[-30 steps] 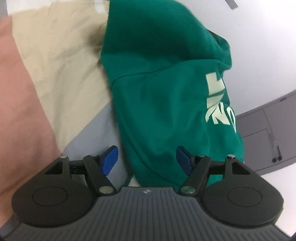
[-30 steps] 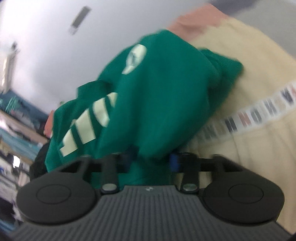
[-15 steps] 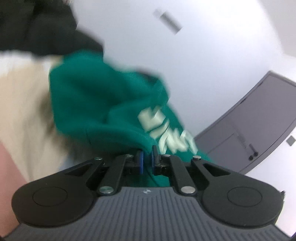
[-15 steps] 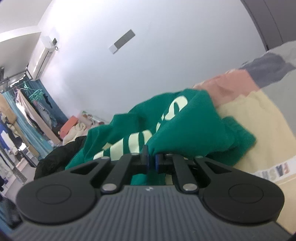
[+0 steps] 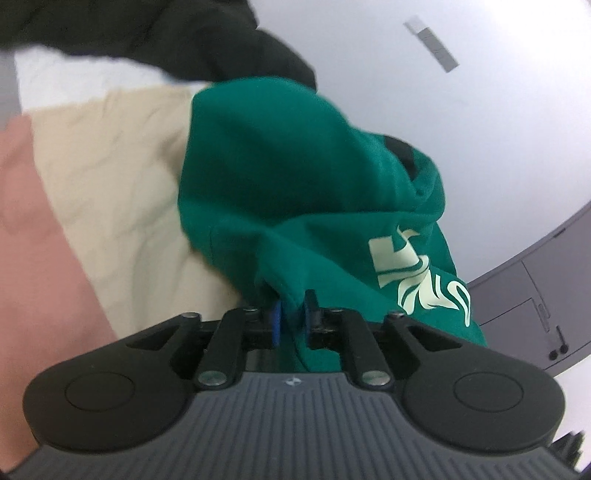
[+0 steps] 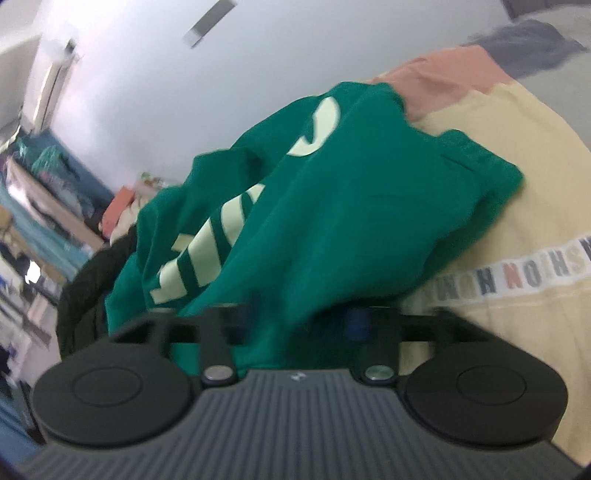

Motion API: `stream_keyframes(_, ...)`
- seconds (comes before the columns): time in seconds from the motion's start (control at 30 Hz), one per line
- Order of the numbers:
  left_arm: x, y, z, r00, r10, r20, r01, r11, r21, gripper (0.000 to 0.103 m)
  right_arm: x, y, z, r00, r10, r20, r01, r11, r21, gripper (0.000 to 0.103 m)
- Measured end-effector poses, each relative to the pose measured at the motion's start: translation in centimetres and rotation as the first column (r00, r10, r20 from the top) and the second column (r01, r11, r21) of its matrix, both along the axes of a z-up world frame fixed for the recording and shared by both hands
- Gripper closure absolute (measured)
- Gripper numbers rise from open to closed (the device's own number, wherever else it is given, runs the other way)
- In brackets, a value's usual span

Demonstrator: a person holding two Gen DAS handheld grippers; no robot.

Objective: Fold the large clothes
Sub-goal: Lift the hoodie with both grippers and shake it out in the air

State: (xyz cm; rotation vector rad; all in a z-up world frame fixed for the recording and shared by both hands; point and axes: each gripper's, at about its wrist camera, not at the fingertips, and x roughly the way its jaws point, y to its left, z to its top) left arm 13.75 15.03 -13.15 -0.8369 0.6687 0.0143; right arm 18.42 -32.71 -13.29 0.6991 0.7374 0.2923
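Observation:
A green sweatshirt (image 5: 295, 177) with pale printed lettering lies bunched on a bed. My left gripper (image 5: 293, 314) is shut on a fold of its fabric, the blue pads pinching the cloth. In the right wrist view the same sweatshirt (image 6: 332, 206) drapes over my right gripper (image 6: 295, 317). Its fingers stand apart with green cloth lying between and over them. One blue pad (image 6: 356, 321) shows at the right; the other is hidden under the fabric.
The bed cover has cream (image 5: 110, 177), pink (image 5: 33, 229) and grey patches, with a lettered strip (image 6: 517, 277). A black garment (image 5: 147, 33) lies at the bed's far side. A white wall and a grey door (image 5: 546, 288) stand behind.
My left gripper closed on the sweatshirt and stays shut on it, now tilted lower. My right gripper, shut on the cloth half a second ago, has opened; the fabric sags over it.

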Motion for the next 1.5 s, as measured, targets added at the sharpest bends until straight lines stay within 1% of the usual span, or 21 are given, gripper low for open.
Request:
stream_keyframes(0.03,-0.1,0.1,0.0,1.000,0.002,-0.019,-0.002,1.000,-0.014,0.052,-0.3,-0.5,-0.1,1.000,-0.021,-0.011,0.021,0.999,0.025,0.023)
stream_keyframes(0.07,-0.4,0.2,-0.1,0.999,0.007,-0.034,-0.008,1.000,-0.030,0.040,-0.5,-0.8,-0.4,0.999,-0.037,-0.029,0.038,0.998,0.050,0.023)
stream_keyframes(0.1,-1.0,0.2,-0.2,0.999,0.022,-0.041,-0.024,0.999,-0.046,0.032,-0.7,-1.0,-0.6,0.998,-0.047,-0.050,0.050,0.996,0.073,0.023)
stream_keyframes(0.17,-1.5,0.3,-0.4,0.999,0.020,-0.034,-0.023,0.996,-0.091,0.032,-0.8,-1.2,-1.3,0.995,-0.055,-0.082,0.064,0.992,0.107,0.023)
stream_keyframes(0.27,-2.0,-0.2,-1.0,0.998,-0.022,-0.053,0.012,0.984,-0.177,0.032,-0.2,-0.6,-2.0,0.993,-0.056,-0.106,0.067,0.993,0.101,0.023)
stream_keyframes(0.37,-1.4,-1.5,-1.8,0.995,-0.070,-0.074,0.053,0.976,-0.210,0.031,1.1,0.5,-2.6,0.995,-0.013,-0.102,0.023,0.995,0.092,0.023)
stream_keyframes(0.43,-0.8,-2.5,-2.3,0.992,-0.113,-0.064,0.097,0.973,-0.210,0.034,1.8,1.0,-3.0,0.997,0.009,-0.082,0.000,0.995,0.101,0.024)
stream_keyframes(0.47,-0.4,-3.0,-2.3,0.989,-0.143,-0.048,0.130,0.971,-0.202,0.040,2.2,1.2,-3.1,0.997,0.030,-0.067,-0.022,0.993,0.118,0.025)
stream_keyframes(0.5,0.0,-3.5,-2.2,0.984,-0.175,-0.024,0.167,0.968,-0.185,0.053,2.6,1.5,-3.2,0.997,0.058,-0.053,-0.051,0.990,0.133,0.028)
stream_keyframes(0.53,0.4,-3.8,-2.2,0.981,-0.192,-0.014,0.187,0.969,-0.164,0.066,3.1,1.9,-3.3,0.995,0.090,-0.045,-0.083,0.987,0.140,0.036)
stream_keyframes(0.57,0.8,-4.0,-2.1,0.980,-0.201,-0.009,0.198,0.970,-0.144,0.073,3.5,2.3,-3.4,0.992,0.126,-0.029,-0.121,0.983,0.141,0.045)
stream_keyframes(0.6,1.1,-4.1,-2.0,0.977,-0.211,0.011,0.211,0.968,-0.135,0.083,3.8,2.5,-3.3,0.989,0.145,-0.004,-0.143,0.981,0.134,0.052)
stream_keyframes(0.63,1.3,-4.0,-1.5,0.975,-0.217,0.046,0.221,0.967,-0.130,0.088,4.0,2.5,-3.2,0.988,0.153,0.025,-0.155,0.979,0.134,0.068)
stream_keyframes(0.67,1.3,-3.8,-0.8,0.972,-0.221,0.086,0.230,0.967,-0.113,0.090,4.1,2.5,-3.0,0.986,0.162,0.048,-0.167,0.974,0.156,0.075)
stream_keyframes(0.73,0.5,-3.3,1.6,0.951,-0.232,0.207,0.247,0.967,-0.053,0.093,4.0,2.4,-2.5,0.980,0.178,0.093,-0.193,0.962,0.191,0.083)
stream_keyframes(0.83,-1.3,-2.1,4.8,0.911,-0.219,0.350,0.266,0.959,-0.093,0.094,2.4,2.5,-0.1,0.956,0.190,0.225,-0.231,0.958,0.172,0.088)
stream_keyframes(0.93,-4.4,-2.6,8.1,0.850,-0.254,0.461,0.284,0.959,0.004,0.094,-0.1,2.3,3.0,0.907,0.190,0.376,-0.271,0.946,0.177,0.089)
stream_keyframes(1.07,-8.7,-3.0,10.7,0.799,-0.259,0.543,0.288,0.957,0.033,0.094,-5.1,1.5,6.9,0.821,0.156,0.549,-0.273,0.952,0.138,0.090)
stream_keyframes(1.2,-12.6,-3.6,13.9,0.753,-0.257,0.605,0.256,0.962,0.091,0.094,-9.1,1.2,11.1,0.784,0.146,0.603,-0.255,0.962,0.099,0.090)
stream_keyframes(1.3,-14.8,-3.7,17.2,0.726,-0.229,0.648,0.230,0.969,0.086,0.094,-10.9,1.1,15.3,0.749,0.141,0.648,-0.244,0.967,0.071,0.090)
stream_keyframes(1.5,-18.3,-3.7,26.6,0.665,-0.240,0.707,0.162,0.971,0.178,0.094,-11.9,1.1,26.0,0.682,0.169,0.712,-0.215,0.976,-0.027,0.090)
